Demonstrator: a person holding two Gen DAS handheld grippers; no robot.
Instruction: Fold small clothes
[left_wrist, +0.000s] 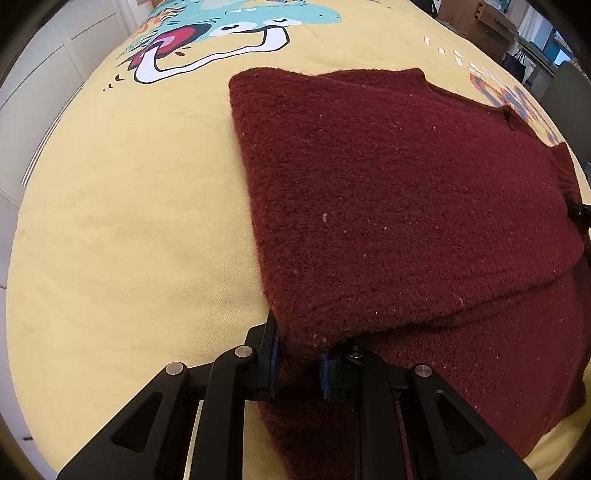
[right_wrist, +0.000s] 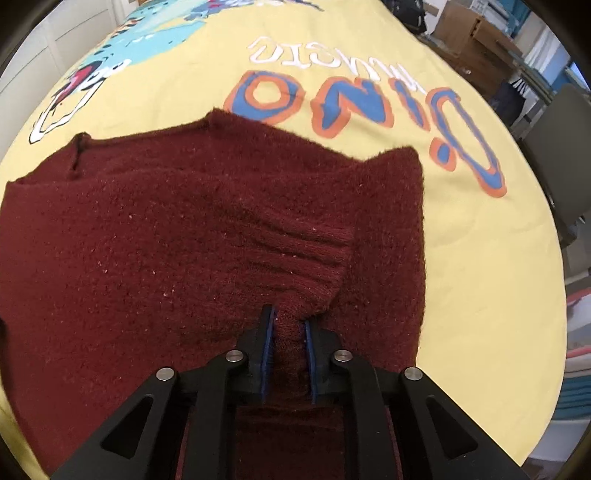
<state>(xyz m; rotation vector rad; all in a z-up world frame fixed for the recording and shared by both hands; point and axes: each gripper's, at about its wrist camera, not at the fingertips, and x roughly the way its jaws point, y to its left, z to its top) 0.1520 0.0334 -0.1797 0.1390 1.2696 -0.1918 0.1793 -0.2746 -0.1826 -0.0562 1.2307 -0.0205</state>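
Note:
A dark red knitted sweater (left_wrist: 399, 192) lies partly folded on a yellow printed cloth (left_wrist: 129, 229). In the left wrist view my left gripper (left_wrist: 299, 350) is shut on the near corner of the sweater's upper folded layer, with a lower layer spreading out to the right beneath. In the right wrist view the sweater (right_wrist: 155, 240) fills the middle. My right gripper (right_wrist: 289, 325) is shut on a ribbed cuff or hem (right_wrist: 306, 266) of it, bunched between the blue pads. The right gripper's tip shows as a small black part at the left wrist view's right edge.
The yellow cloth (right_wrist: 480, 240) bears a cartoon dinosaur print (left_wrist: 240, 26) at the far left and orange-blue lettering (right_wrist: 354, 107) at the far right. White cabinet doors (left_wrist: 44, 92) stand to the left. Cardboard boxes (right_wrist: 476, 33) and a grey chair (right_wrist: 557, 155) lie beyond the right edge.

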